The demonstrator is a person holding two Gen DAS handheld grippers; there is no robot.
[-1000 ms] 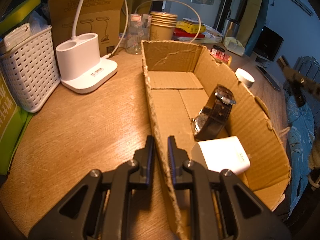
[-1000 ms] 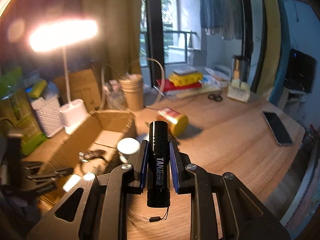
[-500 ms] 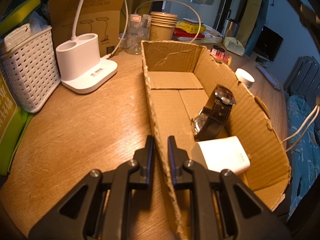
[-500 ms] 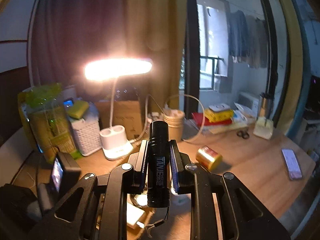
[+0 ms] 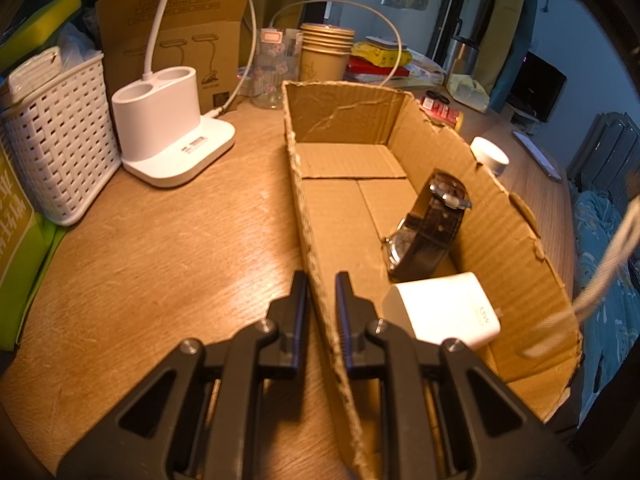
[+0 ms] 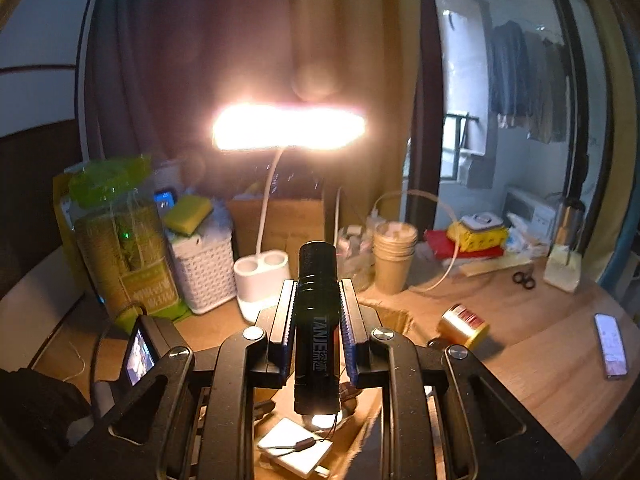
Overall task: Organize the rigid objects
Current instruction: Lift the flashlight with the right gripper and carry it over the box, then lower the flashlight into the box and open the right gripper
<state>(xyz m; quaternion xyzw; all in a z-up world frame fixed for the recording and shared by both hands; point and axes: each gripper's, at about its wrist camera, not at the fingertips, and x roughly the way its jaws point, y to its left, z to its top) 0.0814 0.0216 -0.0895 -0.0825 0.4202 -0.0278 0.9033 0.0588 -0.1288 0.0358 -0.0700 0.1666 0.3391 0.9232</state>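
Observation:
My left gripper (image 5: 321, 280) is shut on the near left wall of the open cardboard box (image 5: 348, 108) on the wooden table. In the box lie a dark-strapped wristwatch (image 5: 428, 236) and a white charger block (image 5: 444, 312). My right gripper (image 6: 318, 292) is shut on a black flashlight (image 6: 317, 320), held above the box (image 6: 394, 316). The charger also shows below it in the right wrist view (image 6: 296, 450). A gold can (image 6: 464, 326) lies on the table to the right of the box.
A white lamp base (image 5: 168, 140), a white woven basket (image 5: 60, 136), stacked paper cups (image 5: 326, 56) and a glass jar (image 5: 276, 68) stand behind and left of the box. A white round container (image 5: 489, 155) sits right of it. A phone (image 6: 610, 344) and scissors (image 6: 524, 280) lie at the far right.
My right gripper has swung left with the flashlight, from beside the box to above it. My left gripper and the box have not moved.

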